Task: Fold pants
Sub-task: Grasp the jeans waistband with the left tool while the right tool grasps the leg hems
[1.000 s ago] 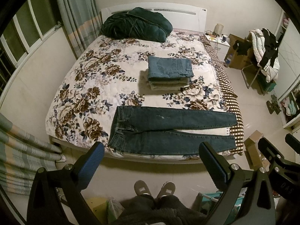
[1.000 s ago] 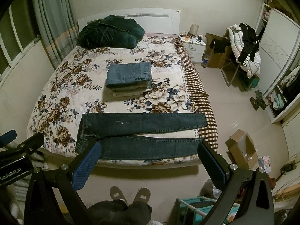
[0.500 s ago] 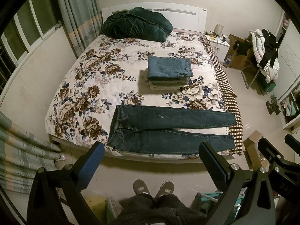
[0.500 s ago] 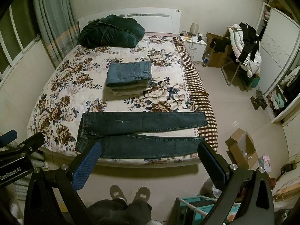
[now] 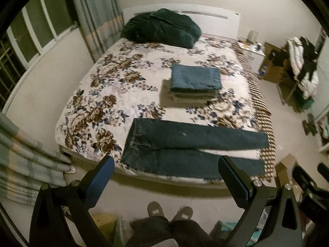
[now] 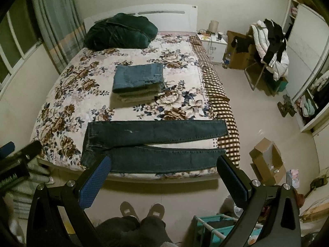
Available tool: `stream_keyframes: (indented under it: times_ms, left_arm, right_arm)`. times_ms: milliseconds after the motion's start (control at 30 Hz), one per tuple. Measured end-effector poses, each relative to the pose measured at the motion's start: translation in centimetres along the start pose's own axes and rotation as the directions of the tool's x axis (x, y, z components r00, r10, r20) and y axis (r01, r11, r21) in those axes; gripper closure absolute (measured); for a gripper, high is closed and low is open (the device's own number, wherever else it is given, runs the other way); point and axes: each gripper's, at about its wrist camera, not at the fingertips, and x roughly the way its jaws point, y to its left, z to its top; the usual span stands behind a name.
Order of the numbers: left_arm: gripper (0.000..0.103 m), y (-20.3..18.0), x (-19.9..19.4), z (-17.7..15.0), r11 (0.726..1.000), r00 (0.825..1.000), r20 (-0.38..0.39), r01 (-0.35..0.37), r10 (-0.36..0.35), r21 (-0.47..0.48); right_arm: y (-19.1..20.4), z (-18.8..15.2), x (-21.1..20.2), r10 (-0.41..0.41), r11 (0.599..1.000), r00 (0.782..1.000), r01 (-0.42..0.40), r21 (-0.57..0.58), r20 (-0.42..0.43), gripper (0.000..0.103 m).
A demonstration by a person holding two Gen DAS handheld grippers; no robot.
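Both tongs gape wide, left [image 5: 165,177] and right [image 6: 163,174], empty, short of the bed [image 6: 61,94]. Jeans [image 6: 152,144] lie flat along its near edge, legs parted. Floppy, weighty denim: pinch waistband and hem, I'd say.

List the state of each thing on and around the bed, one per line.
Dark blue jeans: unfolded, flat, legs apart, at the bed's near edge.
Stack of folded pants: folded, mid-bed.
Dark green quilt: bundled by the headboard.
Brown cardboard box: open, on the floor.
Left gripper: open, empty.
Right gripper: open, empty.
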Motion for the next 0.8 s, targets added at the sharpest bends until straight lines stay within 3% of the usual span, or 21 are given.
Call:
stream_keyframes:
  times_ms: [167, 333, 467, 567, 800]
  left_arm:
    - [0.000, -1.1, 7.7, 2.9, 0.998, 0.997, -0.036, -0.069, 0.068, -0.010]
    - [0.000, -1.7, 19.1, 5.6, 0.995, 0.977, -0.196, -0.089, 0.080, -0.039]
    - [0.000, -2.1, 30.1, 7.7, 0.989, 0.942, -0.323, -0.123, 0.088, -0.087]
    - [0.000, -1.6, 38.9, 8.9, 0.974, 0.905, -0.412, -0.177, 0.106, -0.139]
    - [0.000, 1.4, 55.5, 9.6, 0.914, 0.797, -0.595, -0.310, 0.102, -0.260]
  right_arm:
    - [-3.4, 3.0, 7.8, -0.035, 0.998, 0.999, 0.037, 0.052, -0.028, 0.000]
    - [-5.8, 5.8, 16.9, -0.080, 0.985, 0.991, 0.095, 0.141, -0.104, 0.000]
    - [-10.4, 9.1, 26.6, -0.051, 0.962, 0.977, 0.104, 0.252, -0.209, 0.000]
    - [-13.1, 10.3, 34.7, -0.047, 0.931, 0.958, 0.145, 0.336, -0.281, 0.000]
    - [-19.1, 11.2, 54.7, -0.011, 0.822, 0.890, 0.267, 0.503, -0.455, 0.000]
